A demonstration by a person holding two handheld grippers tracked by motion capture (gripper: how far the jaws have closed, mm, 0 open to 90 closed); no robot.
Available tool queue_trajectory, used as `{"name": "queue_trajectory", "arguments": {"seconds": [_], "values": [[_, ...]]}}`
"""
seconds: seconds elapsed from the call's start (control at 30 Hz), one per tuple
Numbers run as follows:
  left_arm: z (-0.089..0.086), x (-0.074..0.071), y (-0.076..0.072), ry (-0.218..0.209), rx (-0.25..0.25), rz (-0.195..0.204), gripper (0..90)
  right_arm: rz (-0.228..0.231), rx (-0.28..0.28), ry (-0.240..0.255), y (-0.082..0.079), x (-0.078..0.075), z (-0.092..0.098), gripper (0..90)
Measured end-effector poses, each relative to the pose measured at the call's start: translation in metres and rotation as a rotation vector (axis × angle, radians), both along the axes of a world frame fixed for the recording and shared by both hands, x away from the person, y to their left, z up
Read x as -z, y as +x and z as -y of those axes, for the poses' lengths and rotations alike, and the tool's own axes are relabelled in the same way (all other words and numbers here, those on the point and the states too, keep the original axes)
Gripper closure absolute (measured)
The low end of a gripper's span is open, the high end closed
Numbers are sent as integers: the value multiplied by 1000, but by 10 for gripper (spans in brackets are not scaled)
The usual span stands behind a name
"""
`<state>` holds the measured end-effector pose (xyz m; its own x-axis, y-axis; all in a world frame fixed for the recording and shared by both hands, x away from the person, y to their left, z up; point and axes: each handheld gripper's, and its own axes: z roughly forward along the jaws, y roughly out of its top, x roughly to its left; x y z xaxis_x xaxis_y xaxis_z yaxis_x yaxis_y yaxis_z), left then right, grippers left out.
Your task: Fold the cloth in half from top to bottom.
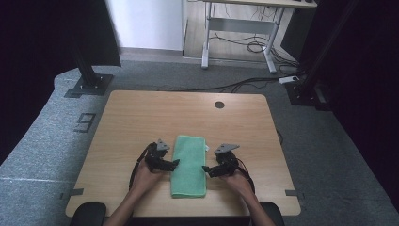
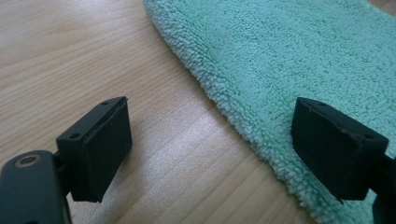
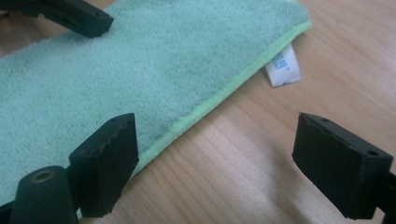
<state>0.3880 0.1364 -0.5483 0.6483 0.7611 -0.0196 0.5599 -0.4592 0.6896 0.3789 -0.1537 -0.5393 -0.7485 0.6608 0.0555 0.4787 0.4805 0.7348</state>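
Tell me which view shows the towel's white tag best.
Right gripper view: the white tag sticks out from under the hemmed edge of the green towel, close and with blue print visible. The high view shows it as a tiny speck; the left gripper view shows towel pile alone.

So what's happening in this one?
A person at a wooden table holds a gripper in each hand, one on either side of a folded green towel lying flat. The left gripper is at the towel's left edge and the right gripper at its right edge. Both have their jaws open, straddling the edges, and neither grips the cloth yet. A small white tag sticks out from under the towel.
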Motion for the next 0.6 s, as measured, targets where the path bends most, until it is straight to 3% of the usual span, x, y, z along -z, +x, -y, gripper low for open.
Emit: {"name": "queue_trajectory", "arguments": {"seconds": [0.47,0.6], "values": [[0,0,0,2,1,0,131,8,-9,-1,25,-12,-7,146],[0,0,0,2,2,0,131,12,-19,-7,34,-16,-12,199]]}}
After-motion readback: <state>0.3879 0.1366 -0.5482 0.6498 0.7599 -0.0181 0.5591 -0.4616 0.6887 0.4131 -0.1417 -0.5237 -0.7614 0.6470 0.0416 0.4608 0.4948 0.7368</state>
